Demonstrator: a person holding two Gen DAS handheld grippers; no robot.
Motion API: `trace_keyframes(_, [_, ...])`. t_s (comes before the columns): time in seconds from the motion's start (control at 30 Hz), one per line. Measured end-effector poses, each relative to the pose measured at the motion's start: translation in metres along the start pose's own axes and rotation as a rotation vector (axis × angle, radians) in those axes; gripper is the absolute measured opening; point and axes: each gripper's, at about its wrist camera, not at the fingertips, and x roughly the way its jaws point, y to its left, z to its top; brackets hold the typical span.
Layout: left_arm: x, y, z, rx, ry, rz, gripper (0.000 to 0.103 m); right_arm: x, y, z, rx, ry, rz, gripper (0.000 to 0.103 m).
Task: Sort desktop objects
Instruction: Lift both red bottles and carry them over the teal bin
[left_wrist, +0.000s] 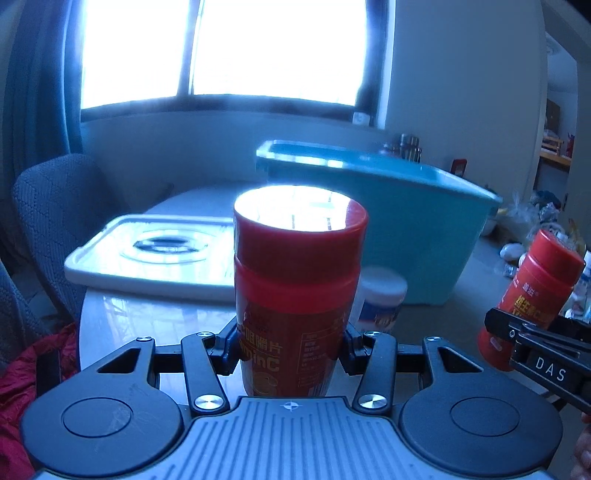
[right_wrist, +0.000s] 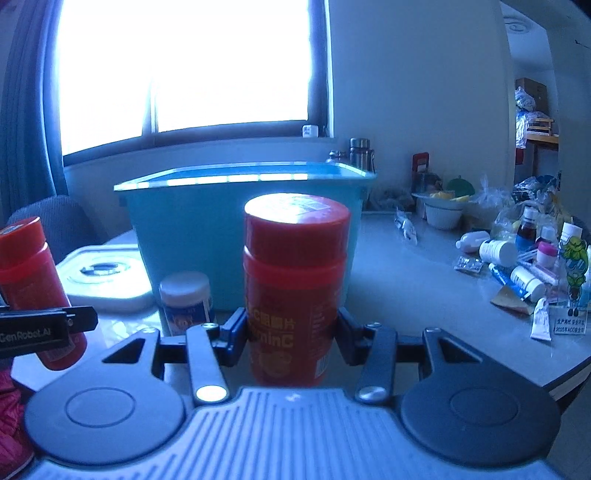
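Note:
My left gripper (left_wrist: 291, 345) is shut on a red vitamin C bottle (left_wrist: 295, 291) and holds it upright above the table. My right gripper (right_wrist: 291, 332) is shut on a second red vitamin C bottle (right_wrist: 295, 284), also upright. Each held bottle shows in the other view: the right one at the right edge of the left wrist view (left_wrist: 532, 295), the left one at the left edge of the right wrist view (right_wrist: 33, 288). A teal plastic bin (right_wrist: 207, 225) stands open just behind both bottles. A small white jar with a blue label (right_wrist: 186, 301) stands on the table in front of the bin.
A white bin lid (left_wrist: 147, 258) lies flat left of the bin. Several small bottles, tubes and packets (right_wrist: 517, 258) are scattered at the right of the table (right_wrist: 424, 295). A grey chair (left_wrist: 55, 199) stands at the far left. A white bowl (right_wrist: 443, 210) sits behind.

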Motion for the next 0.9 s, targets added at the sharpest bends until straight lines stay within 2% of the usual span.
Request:
trace_keyframes(0.3, [-0.011, -0.009, 0.057, 0.010, -0.055, -0.005, 0.051, -0.001, -0.002, 0.046, -0.008, -0.061, -0.003, 0.049])
trace_keyframes(0.47, [-0.004, -0.016, 0.091, 0.016, -0.080, -0.003, 0.051, 0.006, -0.004, 0.078, -0.023, -0.118, -0.011, 0.049])
trace_keyframes(0.9, [0.050, -0.030, 0.172, 0.032, -0.127, -0.012, 0.051, 0.065, -0.011, 0.143, -0.049, -0.185, -0.026, 0.049])
